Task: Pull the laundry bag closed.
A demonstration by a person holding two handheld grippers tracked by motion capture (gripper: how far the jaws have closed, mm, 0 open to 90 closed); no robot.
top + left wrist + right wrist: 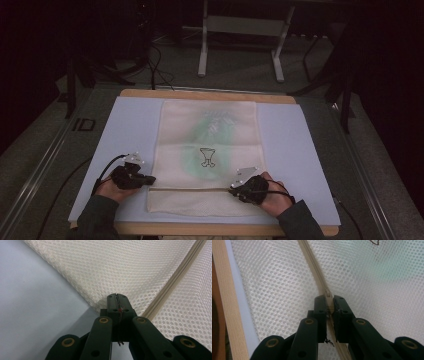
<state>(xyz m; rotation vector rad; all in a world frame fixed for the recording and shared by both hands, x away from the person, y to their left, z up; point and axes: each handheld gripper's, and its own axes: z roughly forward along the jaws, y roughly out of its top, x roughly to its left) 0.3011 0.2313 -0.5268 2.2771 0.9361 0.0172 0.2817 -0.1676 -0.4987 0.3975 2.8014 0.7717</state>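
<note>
The mesh laundry bag (207, 150) lies flat on the pale blue mat (295, 150) covering the table (205, 94), with its zipper (192, 189) running across near the person's edge. The left gripper (150, 179) is closed on the bag's left edge just beside the zipper's end; in the left gripper view the jaws meet with mesh fabric (100, 303) pinched between them. The right gripper (233, 189) is clamped on the zipper slider (328, 300), its jaws pressed to either side of it. The bag is judged light, soft and limp: it will bunch and drag rather than resist, so one edge must be anchored while the slider is drawn along. The slider is small and hard, and probably slips under a shallow grip; take it squarely. Grip the mesh at its seamed edge, where the fabric is strongest.
</note>
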